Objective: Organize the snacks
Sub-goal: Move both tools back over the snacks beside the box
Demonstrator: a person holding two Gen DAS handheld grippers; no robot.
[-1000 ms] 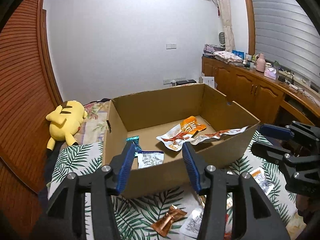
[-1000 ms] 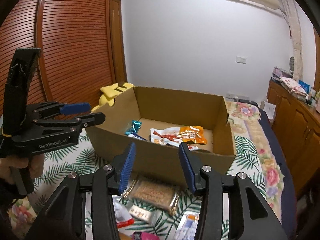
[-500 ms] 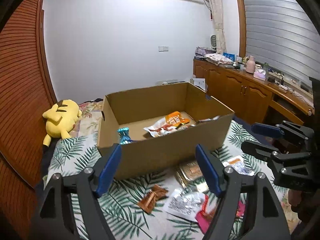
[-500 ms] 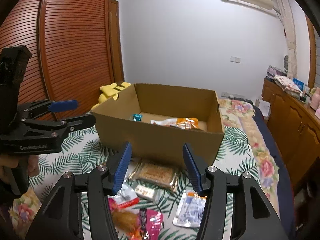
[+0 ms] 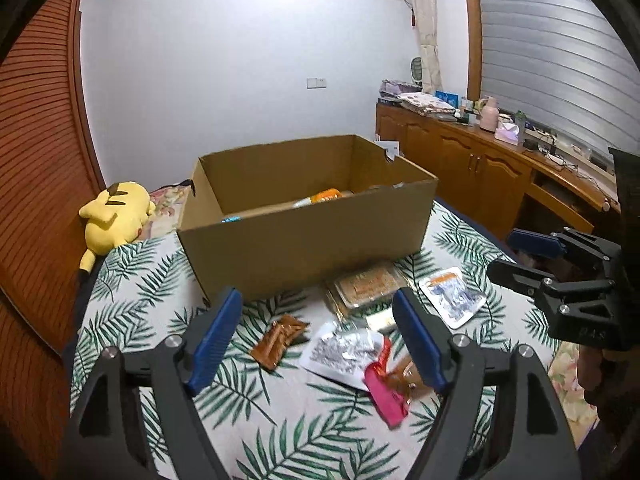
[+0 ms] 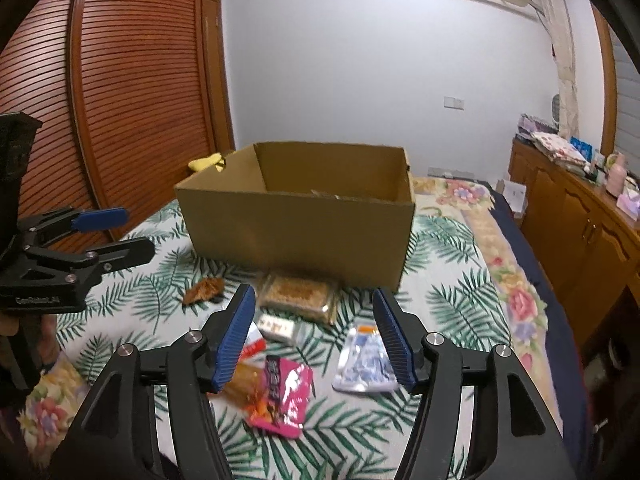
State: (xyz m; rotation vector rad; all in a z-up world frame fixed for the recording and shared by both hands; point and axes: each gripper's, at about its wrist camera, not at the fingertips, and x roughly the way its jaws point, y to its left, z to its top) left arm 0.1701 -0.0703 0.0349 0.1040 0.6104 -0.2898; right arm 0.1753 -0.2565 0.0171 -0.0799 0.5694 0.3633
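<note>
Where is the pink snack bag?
The pink snack bag lies on the leafy bedspread, near the cardboard box, between the right gripper fingers in its view.

Brown cardboard box (image 5: 304,240) on green palm-leaf bedspread (image 5: 132,280); pink packet (image 6: 282,394).

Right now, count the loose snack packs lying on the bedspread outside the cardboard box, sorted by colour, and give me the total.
Brown wrapper: 1
Clear pack of tan biscuits: 1
Small white pack: 1
Silver pouch: 1
Pink packet: 1
Orange-brown packet: 1
White-and-blue pouch: 1
Total: 7
</note>
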